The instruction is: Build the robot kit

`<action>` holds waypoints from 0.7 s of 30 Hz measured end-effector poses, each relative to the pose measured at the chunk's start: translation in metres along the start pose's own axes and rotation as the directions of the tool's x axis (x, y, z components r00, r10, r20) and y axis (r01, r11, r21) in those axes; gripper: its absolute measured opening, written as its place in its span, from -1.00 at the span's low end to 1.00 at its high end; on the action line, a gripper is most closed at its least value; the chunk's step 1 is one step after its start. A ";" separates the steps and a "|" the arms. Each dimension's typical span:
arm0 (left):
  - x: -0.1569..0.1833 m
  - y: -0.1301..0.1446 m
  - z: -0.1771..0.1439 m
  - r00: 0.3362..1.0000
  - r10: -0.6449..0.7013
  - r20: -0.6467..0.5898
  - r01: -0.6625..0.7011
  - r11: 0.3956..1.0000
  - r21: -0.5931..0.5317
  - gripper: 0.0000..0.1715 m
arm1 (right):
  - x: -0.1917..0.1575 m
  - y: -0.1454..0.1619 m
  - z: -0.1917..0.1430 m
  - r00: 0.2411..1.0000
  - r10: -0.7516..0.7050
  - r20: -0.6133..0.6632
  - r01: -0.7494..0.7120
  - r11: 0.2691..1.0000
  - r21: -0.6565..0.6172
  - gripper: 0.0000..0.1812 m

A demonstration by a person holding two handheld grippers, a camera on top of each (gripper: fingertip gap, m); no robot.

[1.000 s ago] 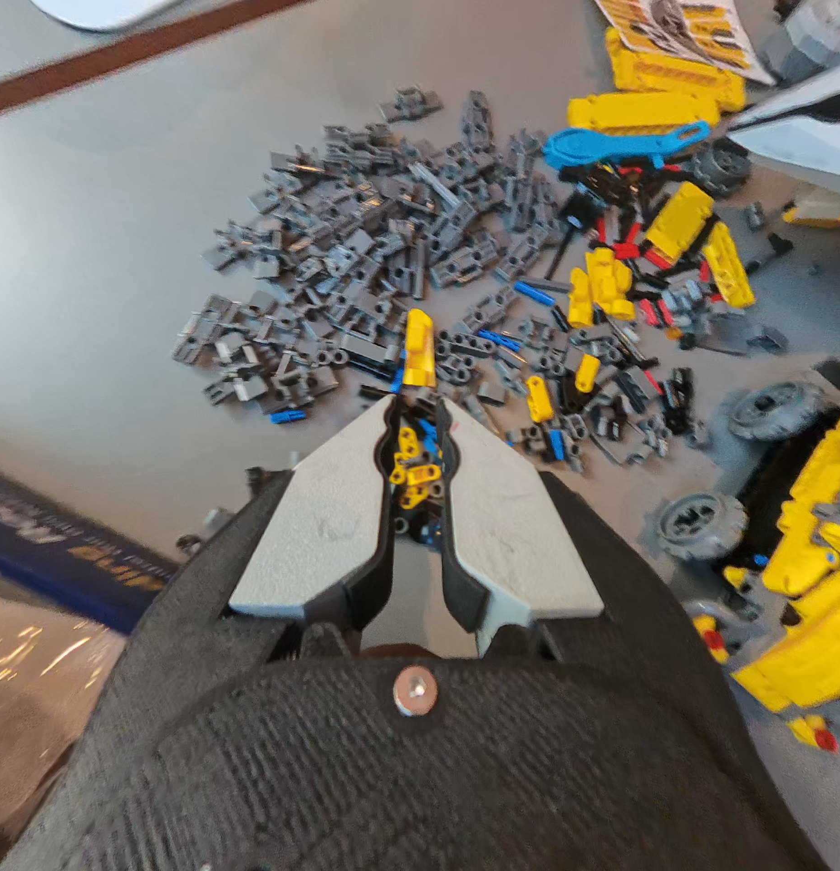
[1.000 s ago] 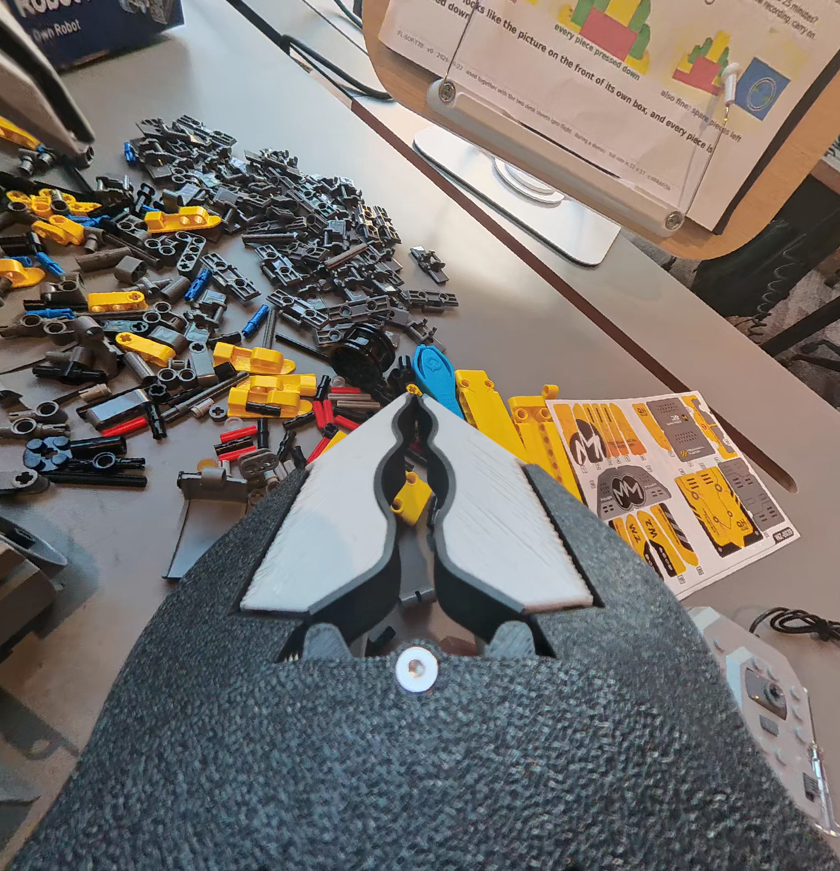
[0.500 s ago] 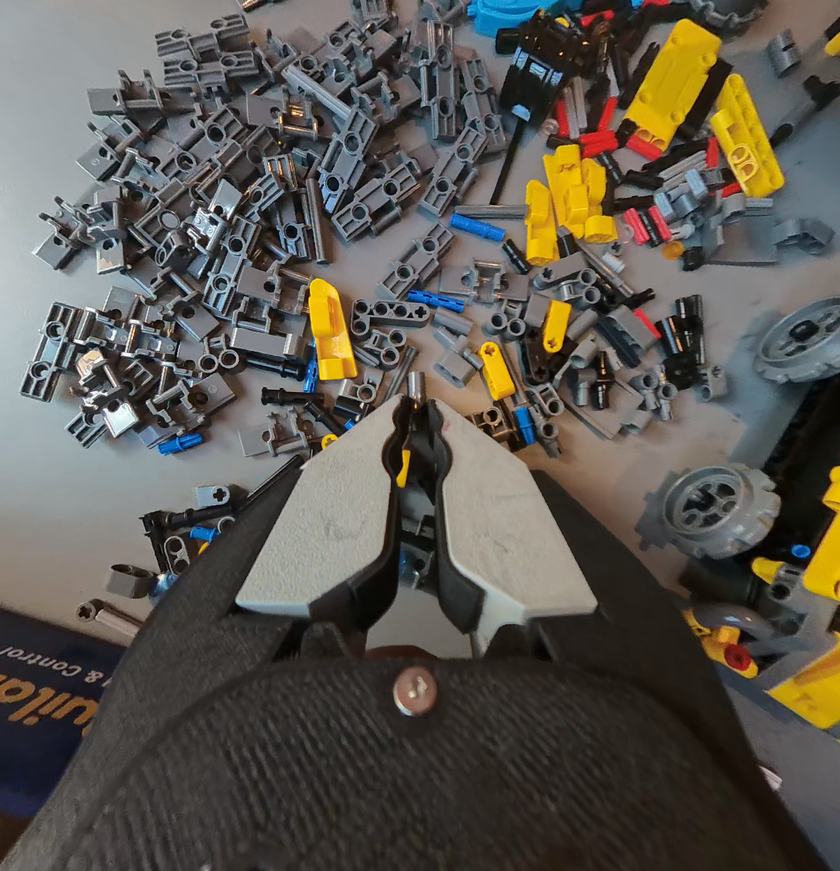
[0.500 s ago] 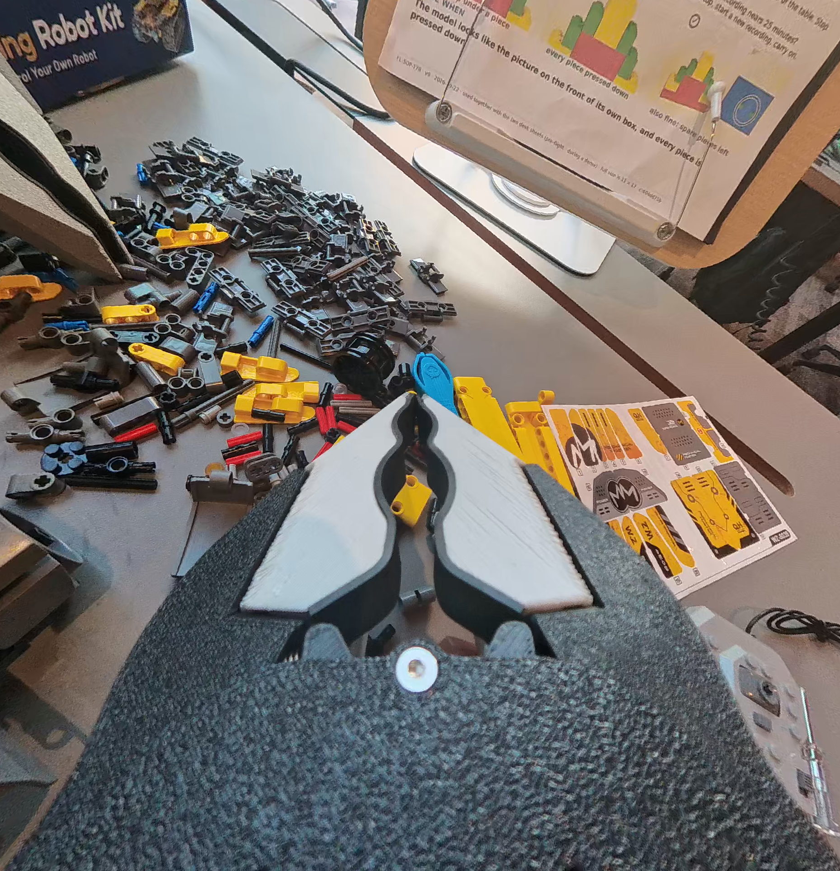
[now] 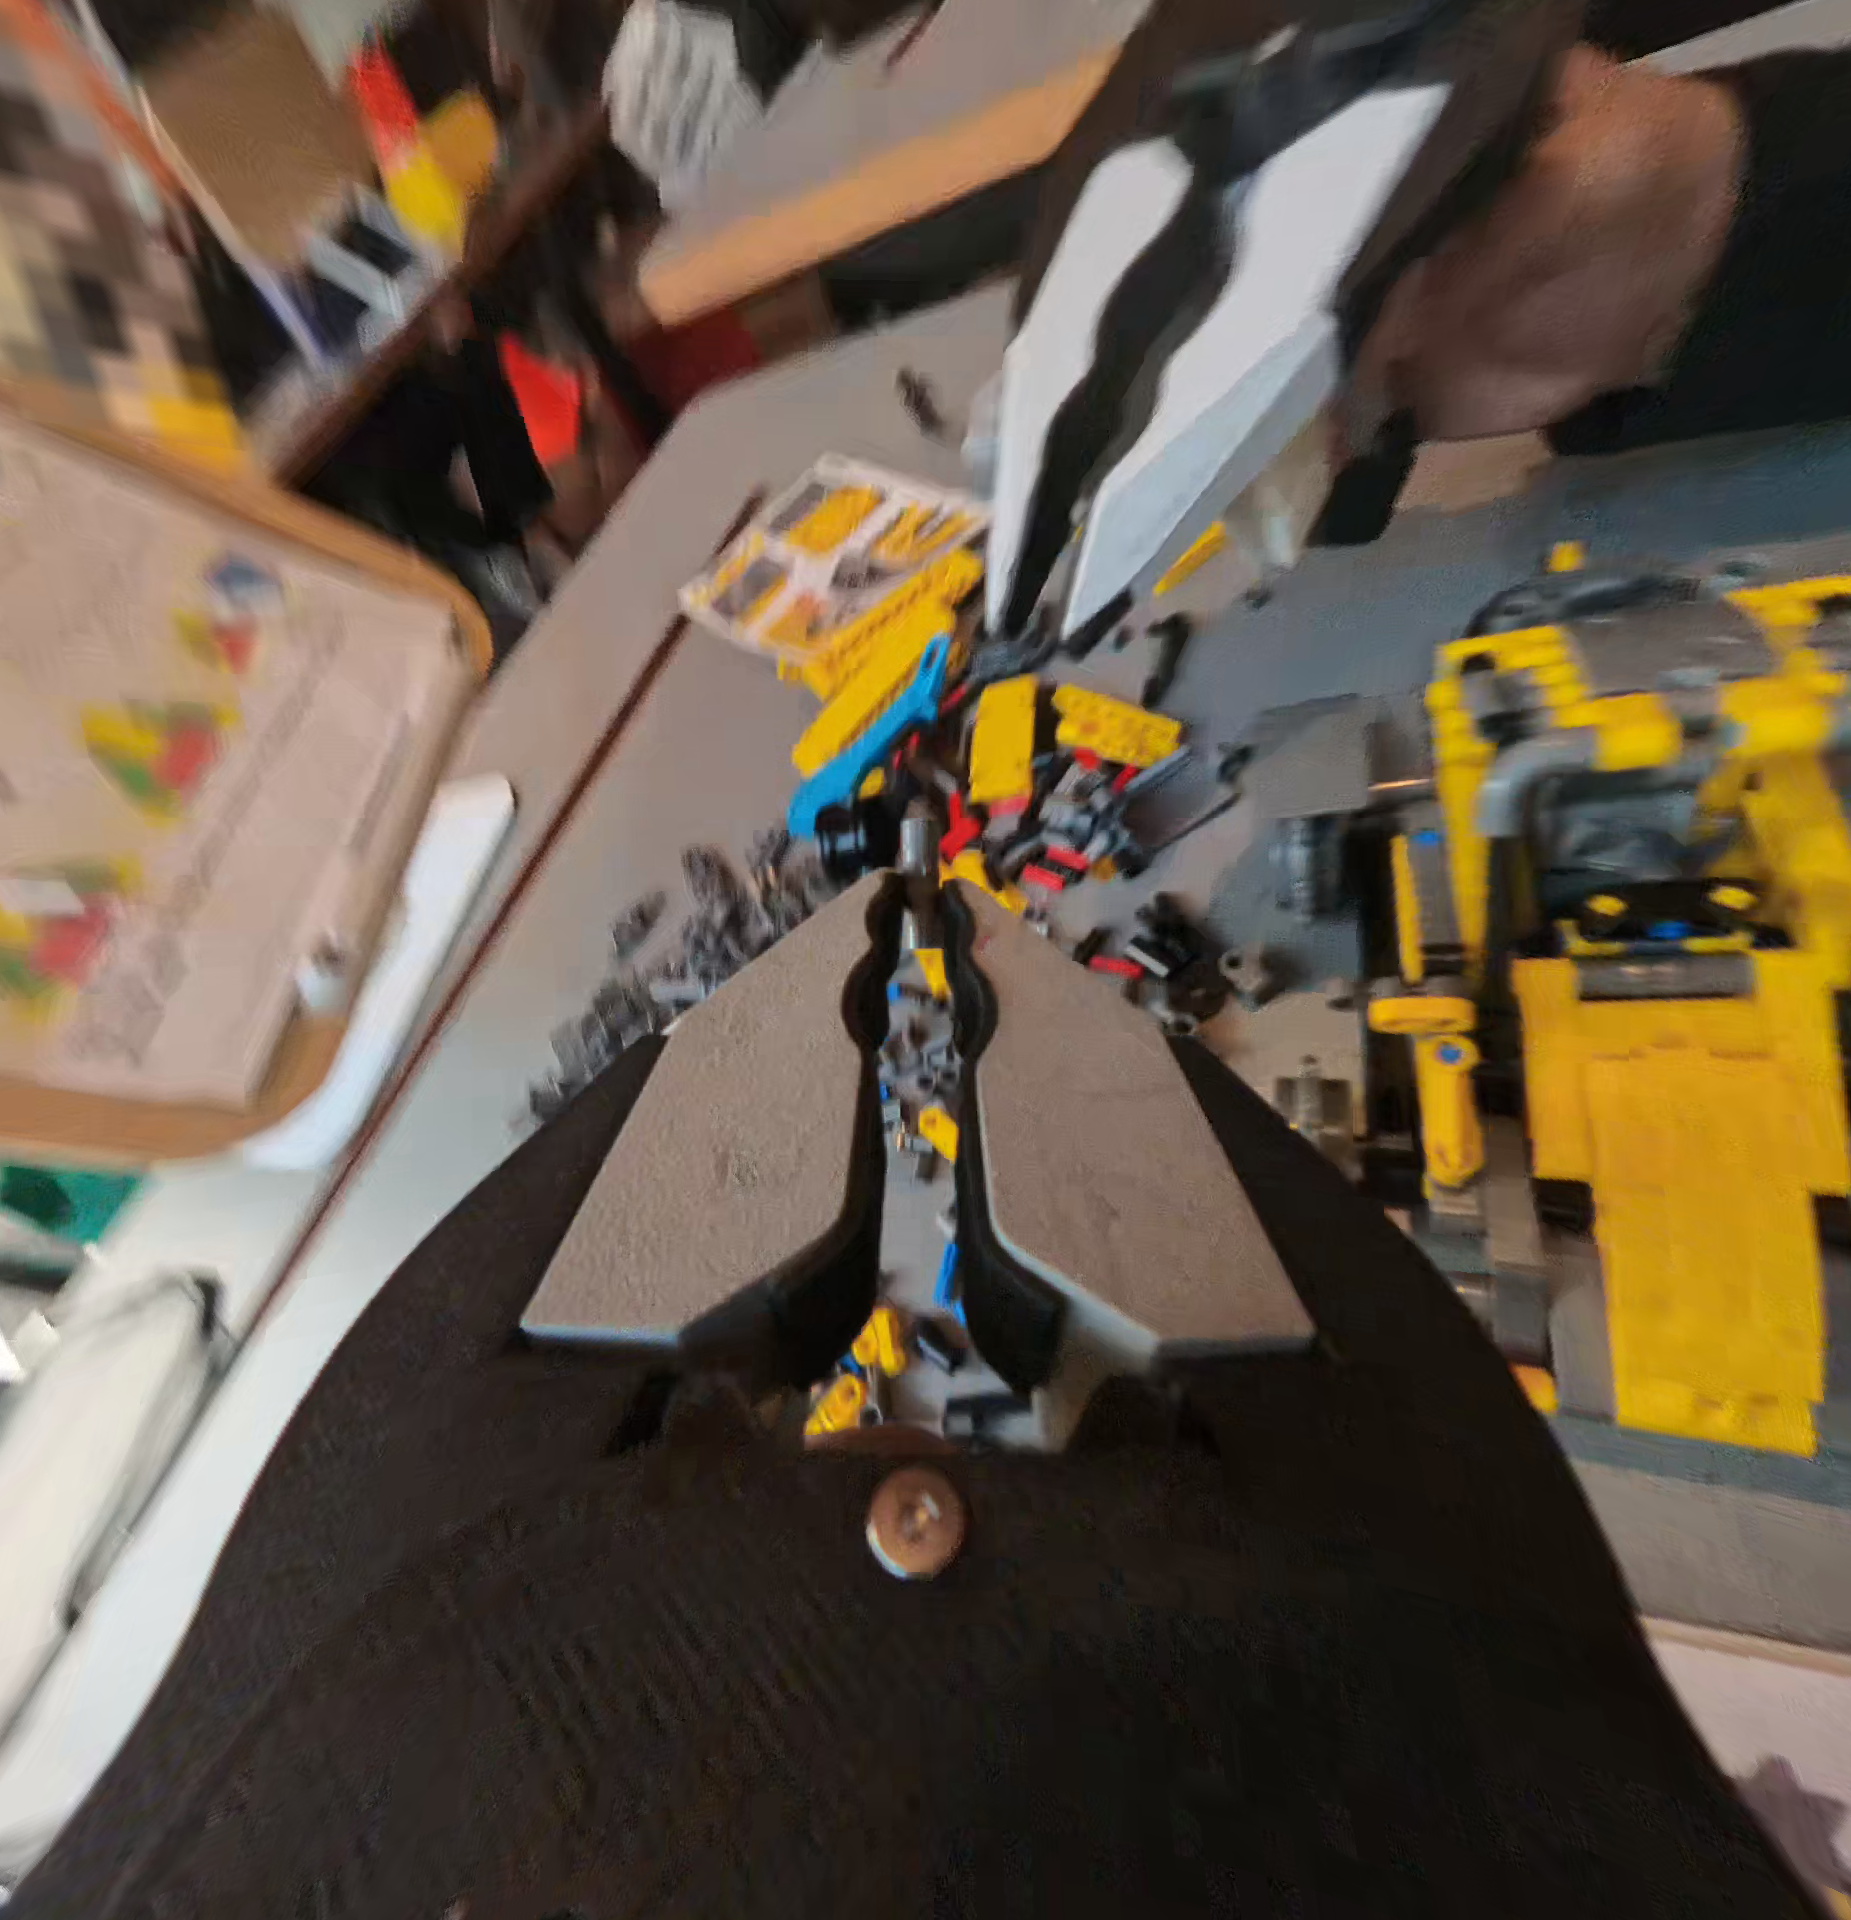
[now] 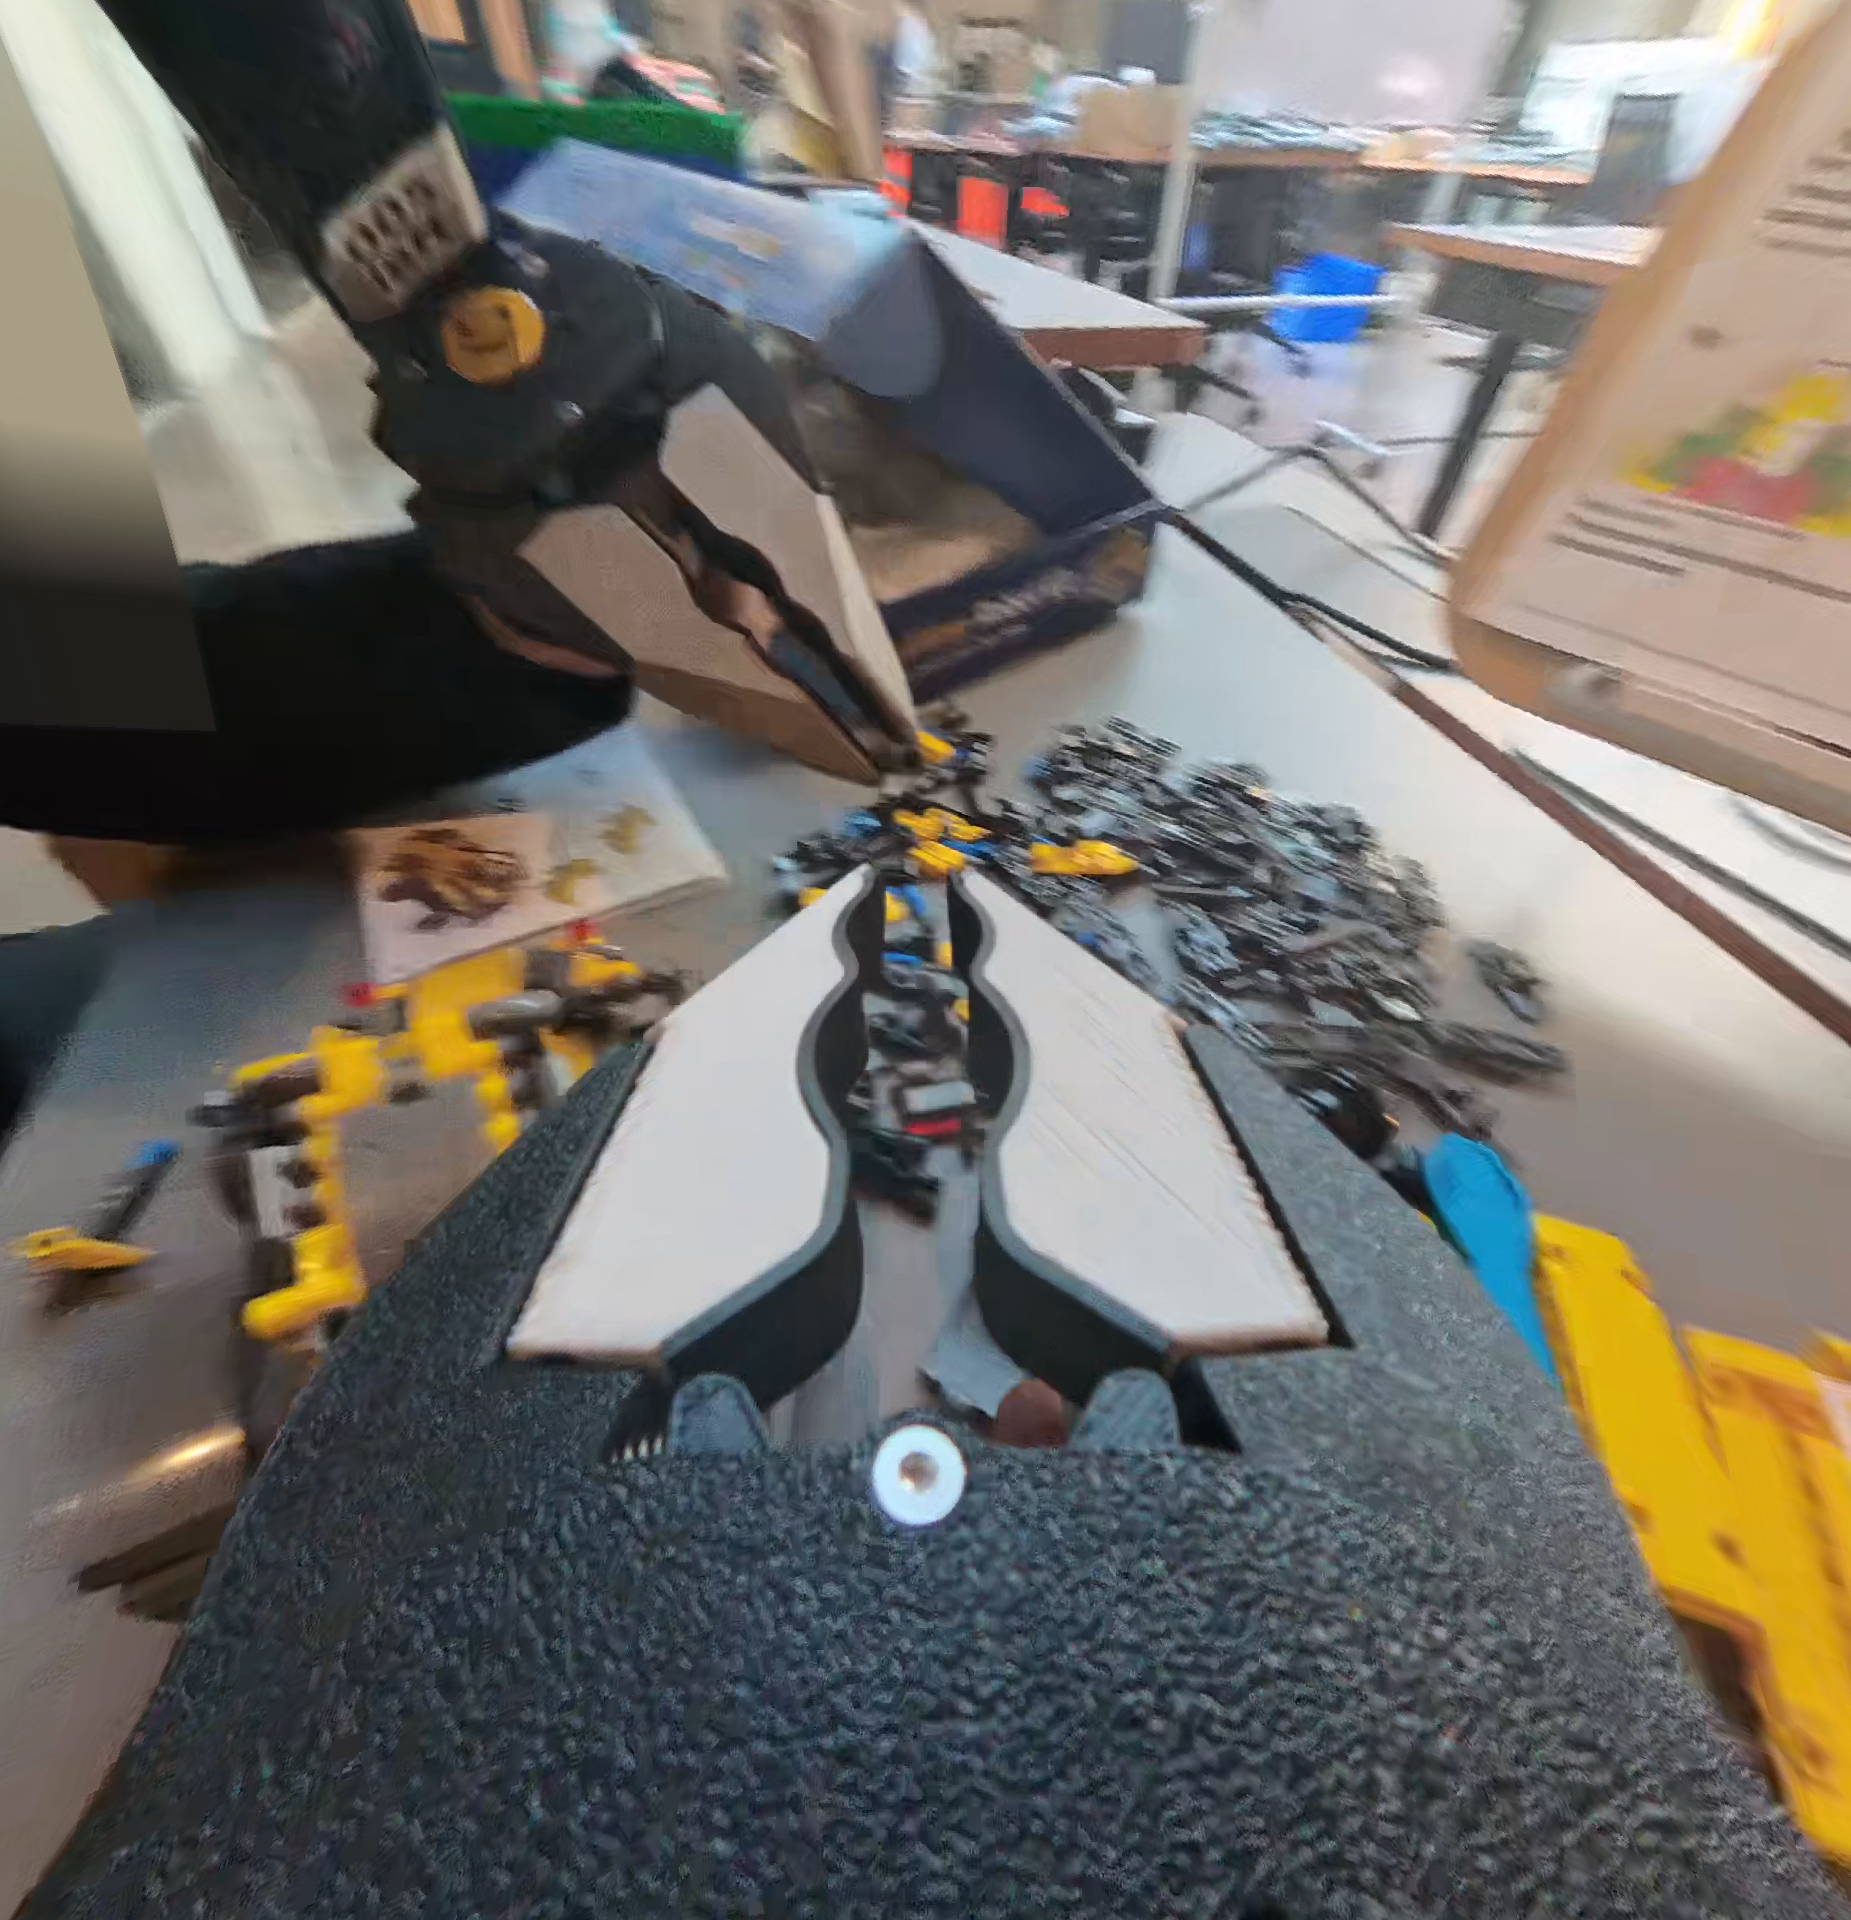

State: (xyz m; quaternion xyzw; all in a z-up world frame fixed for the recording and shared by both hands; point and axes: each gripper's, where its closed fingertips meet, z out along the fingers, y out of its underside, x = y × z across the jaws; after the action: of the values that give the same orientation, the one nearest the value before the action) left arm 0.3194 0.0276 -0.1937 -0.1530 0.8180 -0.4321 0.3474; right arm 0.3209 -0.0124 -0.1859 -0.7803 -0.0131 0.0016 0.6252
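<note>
Left gripper (image 5: 913, 894): jaws drawn to a narrow gap, pinching a short grey pin (image 5: 913, 844) that pokes out past the tips; a sliver of yellow sits just behind it between the jaws, probably part of the same piece, but blur leaves that unclear. Raised off the surface.
Right gripper (image 6: 913, 883): jaws close together with a thin gap at the tips, nothing visible between them; loose parts on the surface show through the gap. Hovering low over the pile.
Surface (image 5: 630, 717): grey, with a dark stripe along its far edge.
Near, left wrist view: scattered small yellow, blue and grey parts below the jaws; a part-built yellow model (image 5: 1669, 935) to the right, standing on the surface.
Middle, left wrist view: blue curved piece (image 5: 879, 738) lying among yellow beams and red and black pins just beyond the pin's tip; dark grey parts pile (image 5: 672, 966) to the left.
Far, left wrist view: sticker sheet (image 5: 827, 551) flat on the surface; right gripper visible above it, tips pointing down at the parts, held by a hand (image 5: 1544, 270).
Right wrist view, near: blue piece and yellow beams (image 6: 1731, 1507) at lower right.
Right wrist view, far: left gripper comes in from upper left, tips above the parts pile; open dark blue box (image 6: 900, 343) behind it; instruction board (image 6: 1710, 436) at right.
</note>
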 end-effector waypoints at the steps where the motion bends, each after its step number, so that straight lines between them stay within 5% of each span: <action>1: 0.009 -0.012 -0.002 0.996 0.086 0.008 -0.086 0.995 0.047 -0.96 | -0.012 -0.004 0.003 0.999 -0.010 0.041 0.009 1.000 0.005 -0.89; 5: 0.032 -0.026 -0.001 0.972 0.236 0.005 -0.236 0.969 0.077 -0.98 | -0.027 -0.004 0.013 0.991 -0.131 0.005 0.131 0.990 -0.059 -0.93; 15: 0.035 -0.028 0.003 0.918 0.384 0.098 -0.388 0.922 0.023 -0.96 | -0.030 -0.004 0.010 0.994 -0.102 0.025 0.103 0.992 -0.069 -0.96; 21: 0.044 -0.035 0.002 0.962 0.271 0.030 -0.272 0.960 0.071 -0.81 | -0.033 -0.012 -0.003 0.990 -0.139 -0.035 0.137 0.988 -0.070 -0.96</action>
State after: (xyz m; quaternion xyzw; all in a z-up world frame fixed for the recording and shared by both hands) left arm 0.2875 -0.0184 -0.1850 -0.0304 0.8111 -0.4091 0.4170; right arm 0.2874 -0.0138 -0.1736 -0.7982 -0.0546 -0.0577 0.5972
